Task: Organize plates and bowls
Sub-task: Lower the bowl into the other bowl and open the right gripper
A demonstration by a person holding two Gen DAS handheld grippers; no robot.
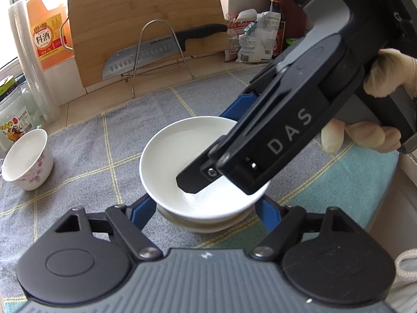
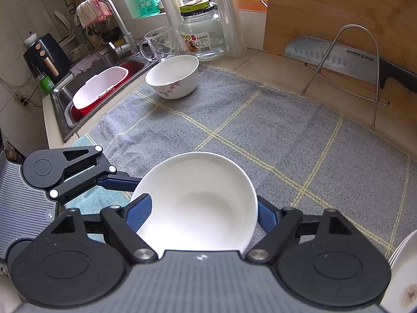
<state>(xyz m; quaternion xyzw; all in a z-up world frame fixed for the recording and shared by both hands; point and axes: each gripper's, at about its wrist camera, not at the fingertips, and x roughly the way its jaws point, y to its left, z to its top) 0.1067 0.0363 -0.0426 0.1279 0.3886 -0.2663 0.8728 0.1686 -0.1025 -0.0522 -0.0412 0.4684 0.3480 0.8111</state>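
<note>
The white bowl (image 2: 198,200) sits on the grey checked mat (image 2: 260,130), stacked on another dish (image 1: 203,225). The right gripper (image 2: 199,214) pinches the bowl's rim, one blue finger (image 2: 139,214) inside. The left gripper (image 1: 206,208) straddles the stack; whether its pads touch cannot be told. A flowered bowl (image 2: 173,77) stands well apart near the sink (image 2: 86,96).

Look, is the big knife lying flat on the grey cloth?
No, the knife leans on a wire stand against the wooden board, behind the cloth.
</note>
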